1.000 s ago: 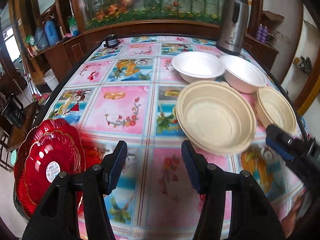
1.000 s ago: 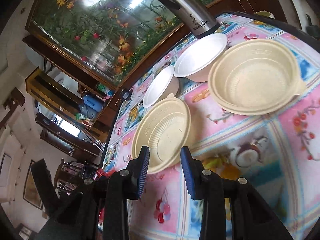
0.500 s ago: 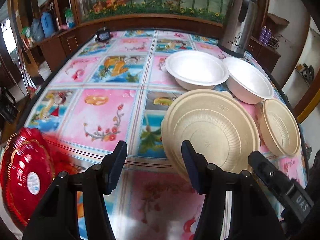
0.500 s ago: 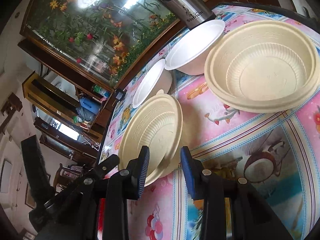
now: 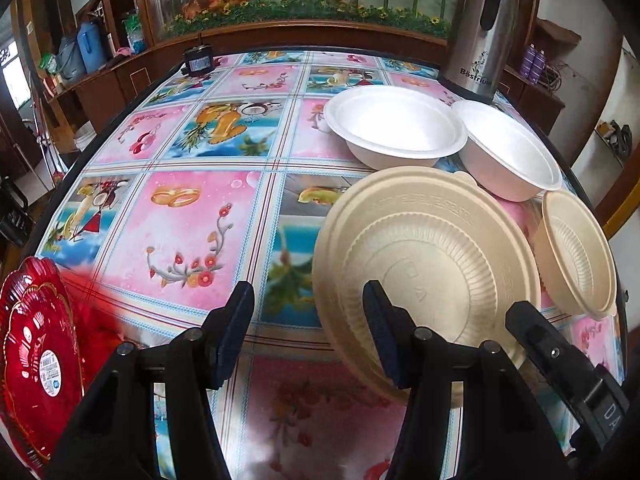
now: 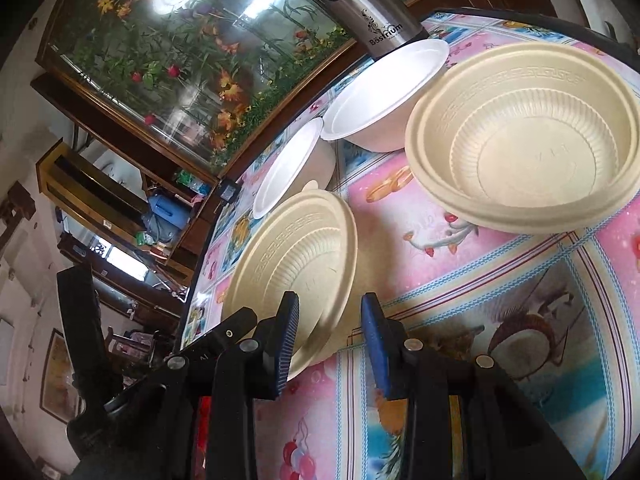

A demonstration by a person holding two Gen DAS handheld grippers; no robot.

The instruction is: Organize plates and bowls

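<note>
A large beige bowl (image 5: 424, 268) sits near the table's front right, with a second beige bowl (image 5: 576, 256) to its right. Two white foam bowls (image 5: 394, 126) (image 5: 508, 148) stand behind them. Red plates (image 5: 36, 344) lie at the front left edge. My left gripper (image 5: 310, 330) is open, its right finger over the large beige bowl's near rim. In the right wrist view my right gripper (image 6: 330, 342) is open, with the near rim of a beige bowl (image 6: 296, 256) between its fingers. The other beige bowl (image 6: 528, 136) lies to the right there.
A steel thermos jug (image 5: 480, 28) stands at the back right of the table (image 5: 180, 216). A small black device (image 5: 198, 62) sits at the back edge. A wooden cabinet with a flower display runs behind the table.
Both grippers have moved in toward the large beige bowl, which looms larger now. The red plates have slid to the left edge of the left view. Both jaws stay open.
</note>
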